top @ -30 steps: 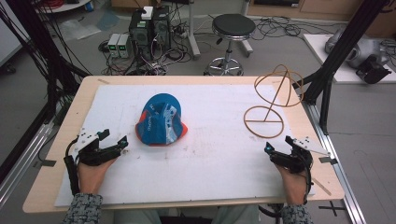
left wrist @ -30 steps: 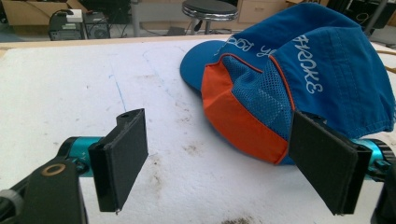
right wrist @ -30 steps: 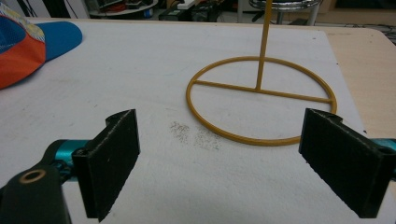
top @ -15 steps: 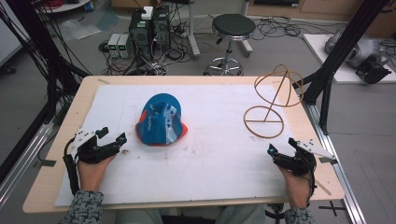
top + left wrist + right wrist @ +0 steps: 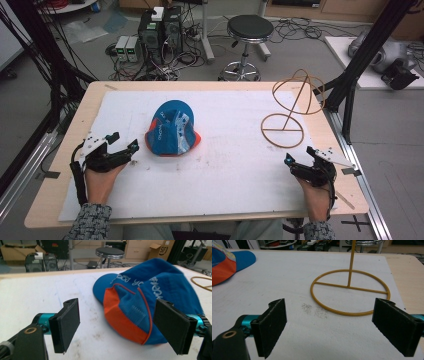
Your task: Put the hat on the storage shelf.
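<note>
High view: a wooden table (image 5: 65, 150) covered by a white mat (image 5: 225, 165), with a person seated at the near edge, one forearm entering at each lower corner. Left gripper (image 5: 125, 145), held in the person's left hand (image 5: 100, 180), rests on the mat with its jaws spread apart and empty; a blue and orange cap (image 5: 171, 129) lies just beyond and to the right of its tips, near but not touching. Right gripper (image 5: 297, 156), held in the right hand (image 5: 315, 192), likewise rests on the mat with jaws apart and empty; a yellow wire hat stand (image 5: 290, 107) stands upright just ahead of it, slightly to its left, its ring base flat on the mat and its looped top rising behind.

Left gripper view: the two black pads (image 5: 66, 323) stand wide apart with nothing between them. The cap (image 5: 147, 300) lies directly ahead and toward the right-hand jaw, its orange panel nearest the camera and its blue crown, bearing pale lettering, farther off.

Right gripper view: pads (image 5: 270, 326) wide apart, nothing held. The stand's ring base (image 5: 349, 291), crossed by a bar from which the upright stem rises, lies ahead between the jaws, closer to the right-hand one. The cap's edge (image 5: 229, 261) appears far to the left. Faint grey marks (image 5: 314, 310) show on the mat between jaws and ring.

Background: a round black stool (image 5: 250, 30) and computer equipment (image 5: 160, 25) stand on the floor beyond the table.
</note>
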